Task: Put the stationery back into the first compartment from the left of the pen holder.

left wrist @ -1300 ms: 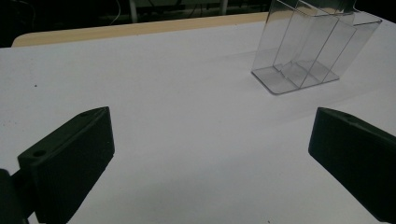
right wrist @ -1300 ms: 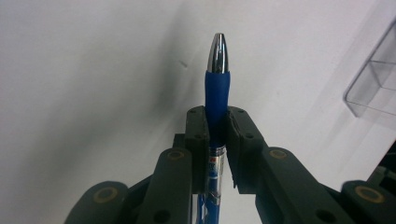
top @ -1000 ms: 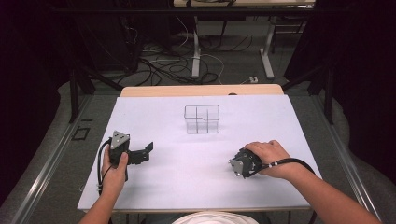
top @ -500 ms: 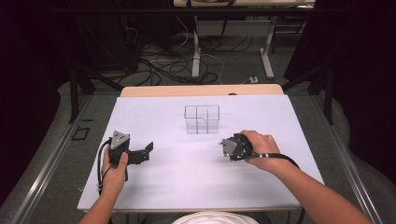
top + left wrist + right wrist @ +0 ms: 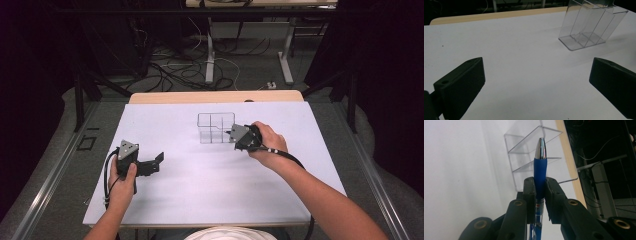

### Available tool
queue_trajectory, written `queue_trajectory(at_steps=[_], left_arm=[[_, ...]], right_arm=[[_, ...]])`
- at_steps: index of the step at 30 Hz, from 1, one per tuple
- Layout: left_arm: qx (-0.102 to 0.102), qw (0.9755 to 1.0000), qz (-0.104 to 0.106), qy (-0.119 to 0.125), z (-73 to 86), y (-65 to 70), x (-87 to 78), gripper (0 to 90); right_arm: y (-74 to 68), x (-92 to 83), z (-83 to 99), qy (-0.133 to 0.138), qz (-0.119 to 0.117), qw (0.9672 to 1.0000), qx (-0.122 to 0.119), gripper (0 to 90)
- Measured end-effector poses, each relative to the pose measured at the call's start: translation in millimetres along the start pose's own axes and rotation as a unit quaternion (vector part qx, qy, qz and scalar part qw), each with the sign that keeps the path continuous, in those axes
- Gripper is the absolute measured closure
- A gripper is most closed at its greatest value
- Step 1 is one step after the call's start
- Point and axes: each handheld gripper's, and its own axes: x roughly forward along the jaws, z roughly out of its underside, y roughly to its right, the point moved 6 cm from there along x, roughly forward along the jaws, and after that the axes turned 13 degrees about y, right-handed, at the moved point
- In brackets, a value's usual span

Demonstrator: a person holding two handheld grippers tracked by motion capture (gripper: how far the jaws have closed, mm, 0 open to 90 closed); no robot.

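- Right gripper view — the right hand-held gripper [image 5: 540, 188] pinches a blue pen [image 5: 540, 165], tip toward the clear organizer [image 5: 524, 157].
- Left hand-held gripper [image 5: 536, 85] sits spread on the white tabletop [image 5: 511, 50] — well apart from the organizer.

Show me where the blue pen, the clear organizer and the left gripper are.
blue pen [image 5: 540, 168]: right gripper view, on its blue grip just above the fingers.
clear organizer [image 5: 215, 128]: high view, on its front wall.
left gripper [image 5: 536, 87]: left gripper view, midway between its two open fingers.

Blue pen [image 5: 540, 171], silver tip; clear organizer [image 5: 216, 128]; white table [image 5: 200, 185].
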Motion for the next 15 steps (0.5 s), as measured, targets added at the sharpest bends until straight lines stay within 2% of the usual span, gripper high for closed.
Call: queue_trajectory(at_steps=[2,6,15], left_arm=[[0.0,1.0,0.001,0.001,-0.2,0.4,0.1,0.0],[-0.001,1.0,0.001,0.001,-0.2,0.0,0.2,0.0],[-0.004,1.0,0.0,0.001,-0.3,-1.3,1.1,0.0]], right_arm=[[4.3,1.6,-4.7,0.006,0.007,0.9999,0.013,79.6],[15.1,4.7,-15.9,0.004,0.015,0.9996,0.022,79.6],[35.5,16.6,-40.2,0.021,0.034,0.9983,0.042,79.6]])
